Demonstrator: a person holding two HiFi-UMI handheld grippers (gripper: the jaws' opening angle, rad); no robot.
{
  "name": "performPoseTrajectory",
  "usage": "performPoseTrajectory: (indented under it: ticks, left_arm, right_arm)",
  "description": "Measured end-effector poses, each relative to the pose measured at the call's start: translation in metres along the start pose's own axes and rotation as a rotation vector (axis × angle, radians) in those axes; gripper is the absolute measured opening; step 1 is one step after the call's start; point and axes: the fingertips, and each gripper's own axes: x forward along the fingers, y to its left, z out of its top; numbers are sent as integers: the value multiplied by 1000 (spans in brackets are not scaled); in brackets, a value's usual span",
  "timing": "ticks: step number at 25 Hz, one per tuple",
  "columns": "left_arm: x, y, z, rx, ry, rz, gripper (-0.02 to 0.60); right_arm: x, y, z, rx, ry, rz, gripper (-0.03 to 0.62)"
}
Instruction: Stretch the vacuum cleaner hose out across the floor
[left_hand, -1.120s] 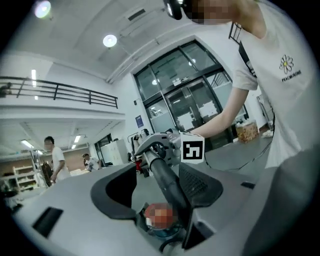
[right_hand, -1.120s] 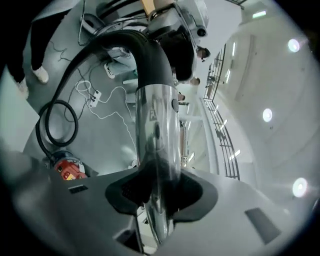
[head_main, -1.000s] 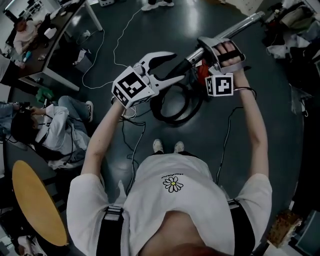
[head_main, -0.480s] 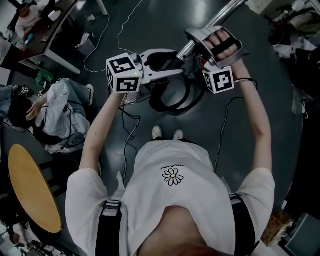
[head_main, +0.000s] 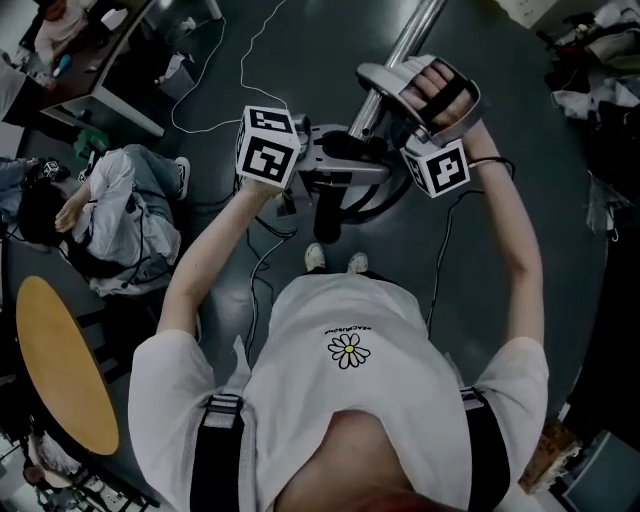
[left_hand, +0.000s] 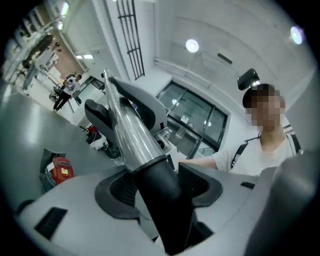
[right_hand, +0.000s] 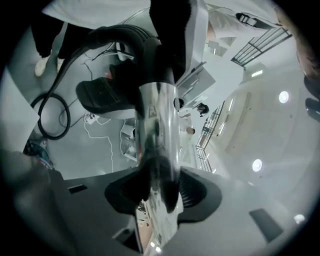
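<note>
Chrome and black plastic fill both grips: my left gripper is clamped on the black cuff at the foot of the vacuum's wand, while my right gripper is closed around the chrome wand itself, further up its length. Both tools hold the wand roughly level in the upper middle of the head view, above my shoes.

The vacuum hose hangs from the cuff in a tight black loop just above my feet, not yet drawn out across the floor.

Trouble looks most likely from that loop. Pulled hard, it could catch on my feet, or on the thin white cable that trails over the floor at upper left. Polished chrome is slippery, too, so a sharp tug might let the wand slide or twist through my right pads. A wide swing leftward would carry the wand toward the seated person at the left edge.

Underfoot is dark grey, glossy flooring that mirrors the ceiling lights. A desk stands at upper left, a round wooden table at lower left, and bags and clutter line the right edge.
</note>
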Motion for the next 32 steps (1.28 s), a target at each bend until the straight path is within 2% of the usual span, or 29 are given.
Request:
performPoseTrajectory:
  ticks: [3, 5, 7, 10, 16, 18, 19, 20, 22, 24, 26, 28, 32]
  left_arm:
    - [6, -5, -1, -107, -150, -16, 245]
    - [9, -8, -4, -155, -242, -29, 244]
    - [13, -7, -7, -181, -297, -23, 244]
    - [13, -4, -17, -186, -285, -5, 244]
    - [8, -15, -35, -196, -230, -52, 244]
    - [8, -14, -36, -205, -236, -55, 244]
    - [7, -13, -37, -203, -240, -43, 244]
    - [5, -11, -38, -199, -245, -22, 244]
    - [0, -6, -39, -197, -259, 34, 244]
    - [-5, 3, -39, -210, -278, 76, 244]
    - [-9, 11, -37, -230, -297, 95, 244]
    - [-8, 15, -37, -241, -304, 102, 244]
    - [4, 9, -37, -216, -298, 101, 244]
  right_arm:
    - [-2, 9, 7, 103, -37, 52, 156]
    - [-6, 14, 11, 201, -87, 47, 161]
    - [-10, 17, 13, 300, -111, 30, 180]
    - [-13, 23, 15, 385, -107, 0, 196]
    - [-29, 26, 22, 396, -202, -63, 206]
    - [-33, 32, -5, 411, -125, -51, 206]
    - [-37, 36, -35, 473, -31, -65, 204]
    - [-45, 39, -74, 589, 84, -98, 204]
    - [-70, 42, -149, 971, 274, -184, 204]
    - [-88, 44, -184, 1439, 311, -249, 204]
    - [-86, 45, -181, 1845, 218, -254, 204]
    - [-68, 46, -160, 2160, 75, -193, 204]
    - [-20, 62, -123, 2598, -135, -9, 204]
